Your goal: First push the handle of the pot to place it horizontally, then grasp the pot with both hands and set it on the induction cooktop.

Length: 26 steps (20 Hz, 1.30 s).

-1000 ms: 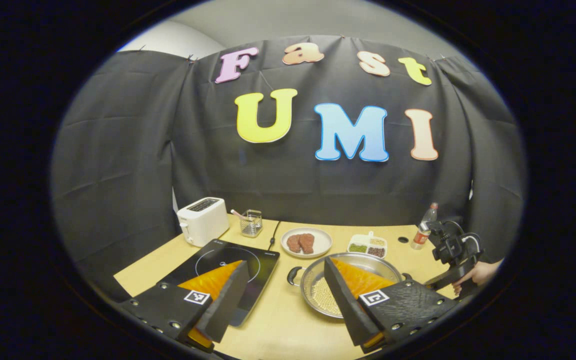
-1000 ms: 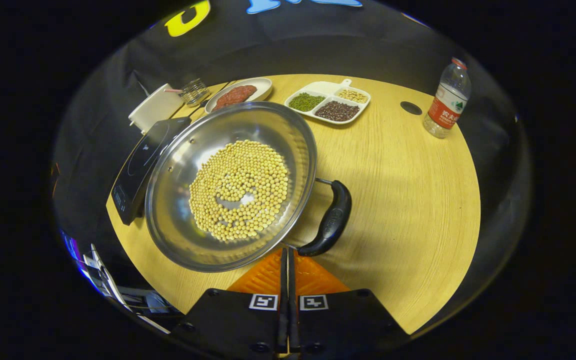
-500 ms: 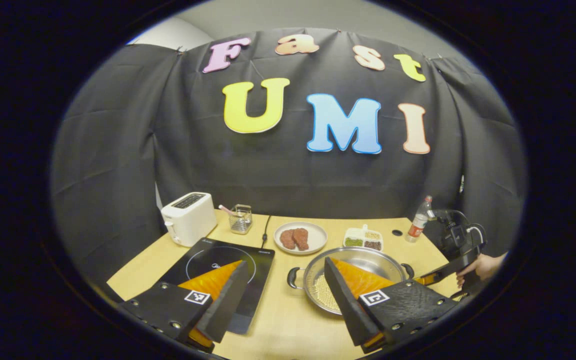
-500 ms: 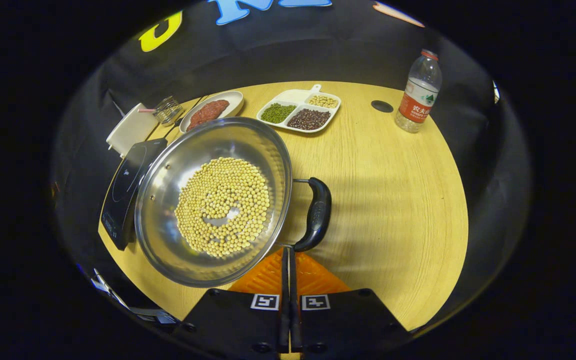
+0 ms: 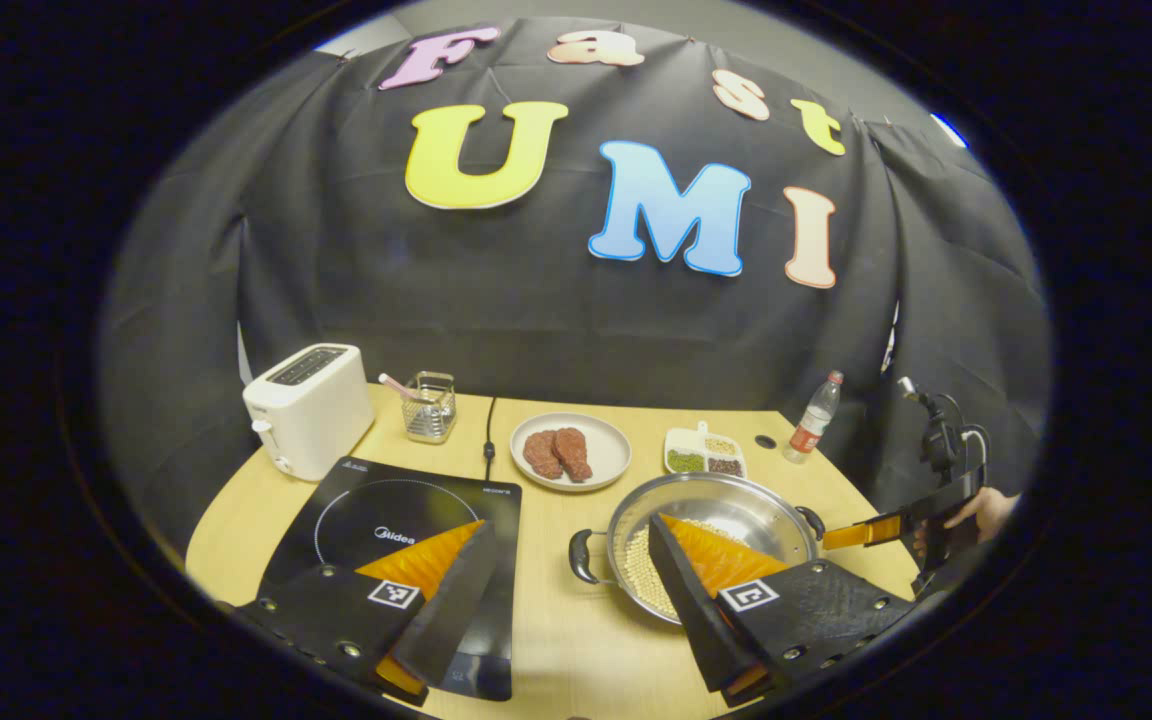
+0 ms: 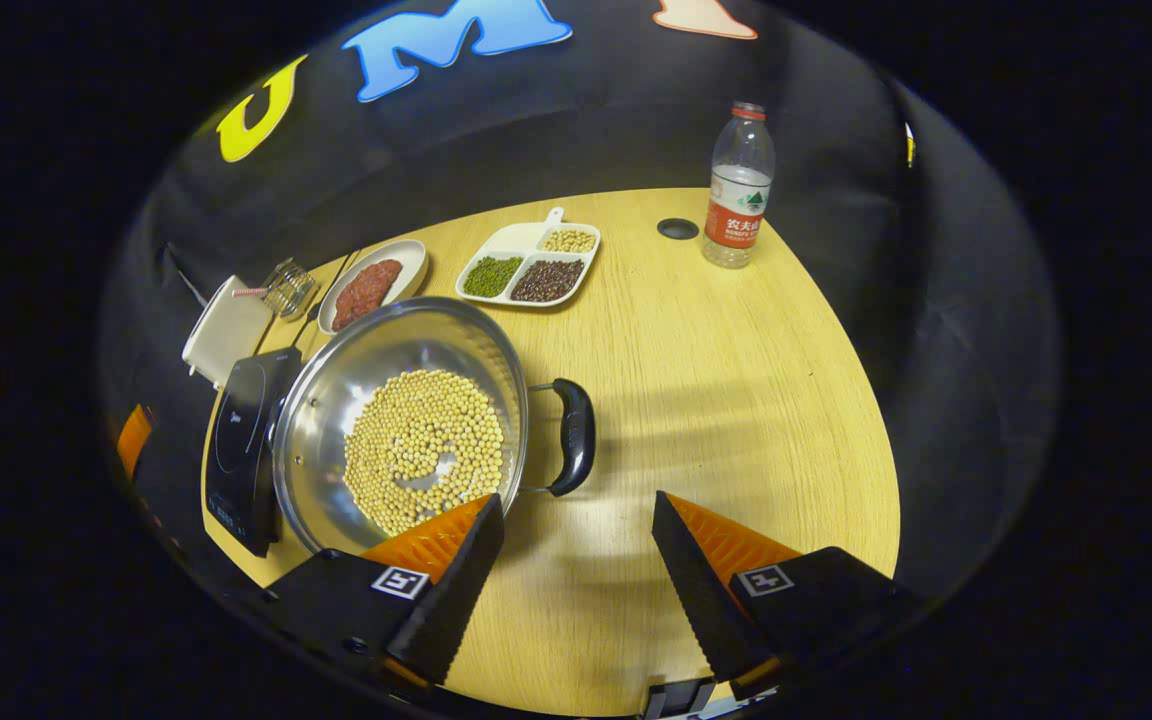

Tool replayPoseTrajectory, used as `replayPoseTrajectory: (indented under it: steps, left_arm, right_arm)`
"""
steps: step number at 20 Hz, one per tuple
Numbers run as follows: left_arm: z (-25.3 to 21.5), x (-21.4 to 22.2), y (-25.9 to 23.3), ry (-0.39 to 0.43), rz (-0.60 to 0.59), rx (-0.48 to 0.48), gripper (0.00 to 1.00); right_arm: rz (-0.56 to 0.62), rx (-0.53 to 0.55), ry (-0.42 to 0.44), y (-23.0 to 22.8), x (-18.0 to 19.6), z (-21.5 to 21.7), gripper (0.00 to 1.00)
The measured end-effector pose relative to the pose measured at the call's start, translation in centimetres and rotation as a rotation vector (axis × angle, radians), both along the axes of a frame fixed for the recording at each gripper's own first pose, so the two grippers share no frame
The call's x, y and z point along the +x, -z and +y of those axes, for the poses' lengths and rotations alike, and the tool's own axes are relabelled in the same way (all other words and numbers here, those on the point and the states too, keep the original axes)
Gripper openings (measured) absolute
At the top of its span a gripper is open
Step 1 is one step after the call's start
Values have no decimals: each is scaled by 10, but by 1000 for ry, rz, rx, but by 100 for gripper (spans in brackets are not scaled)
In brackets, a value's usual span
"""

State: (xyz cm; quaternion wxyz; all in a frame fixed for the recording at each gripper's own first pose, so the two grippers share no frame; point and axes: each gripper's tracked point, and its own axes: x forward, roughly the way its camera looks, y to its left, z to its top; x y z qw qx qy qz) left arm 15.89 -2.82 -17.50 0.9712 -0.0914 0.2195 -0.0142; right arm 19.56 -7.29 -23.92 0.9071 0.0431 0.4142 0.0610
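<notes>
Right gripper view: the pot [image 6: 401,440], steel and loaded with beans [image 6: 426,450], is seen on the table [image 6: 736,400] just beside the cooktop [image 6: 241,440], not yet on it. It is judged stiff, slick-walled and fairly heavy, so a level lift is advised lest beans spill. Hold is best taken at the two side handles: the right handle [image 6: 574,436] and the left handle [image 5: 582,557]. The right gripper [image 6: 576,540] is held near its handle, jaws apart. The left gripper [image 5: 571,570] hovers between cooktop and pot, jaws apart.
</notes>
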Motion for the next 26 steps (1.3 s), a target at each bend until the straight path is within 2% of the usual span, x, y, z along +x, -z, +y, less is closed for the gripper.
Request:
replayPoseTrajectory:
  steps: [1,3,4,5,6,7,10,11,13,14,16,17,18,19,21,23,25,26]
  left_arm:
    - [1,8,7,16,19,-15,89]
    - [-4,22,23,57,50,-51,92]
    - [-8,31,32,76,67,-64,93]
    - [-12,40,42,98,86,-77,93]
    - [-14,49,53,111,101,-83,93]
    - [-18,56,63,123,114,-91,89]
    - [-31,77,98,159,174,-138,89]
    - [-32,80,109,164,191,-154,93]
    - [-37,86,131,180,232,-173,93]
    - [-39,88,140,188,252,-173,89]
    - [-47,90,155,207,282,-174,89]
    - [-50,92,162,218,291,-176,93]
    - [-54,94,167,229,299,-178,93]
    - [-57,95,171,237,306,-177,93]
    - [-60,97,178,248,318,-170,89]
    - [-64,98,183,257,329,-170,80]
    - [-65,100,187,264,334,-167,71]
    - [-64,100,188,266,338,-161,71]
  right_arm:
    - [-14,30,15,-6,4,3,94]
    - [-38,85,37,-12,11,10,94]
    - [-45,102,44,-13,16,12,98]
    - [-55,116,45,-13,21,15,94]
    - [-65,122,36,-12,27,18,98]
    - [-71,120,24,-9,31,19,98]
    - [-61,109,3,6,45,21,98]
    - [-55,104,1,12,49,21,98]
    - [-44,106,-10,22,58,24,99]
    - [-40,107,-13,27,61,25,98]
    - [-30,114,-20,36,67,29,99]
    - [-25,119,-23,41,69,31,98]
    - [-21,125,-30,46,71,35,94]
    - [-17,128,-35,50,73,38,99]
    - [-26,124,-35,56,79,41,98]
    - [-19,137,-39,60,80,46,96]
    - [-23,151,-47,64,84,48,86]
    - [-17,149,-47,67,85,46,83]
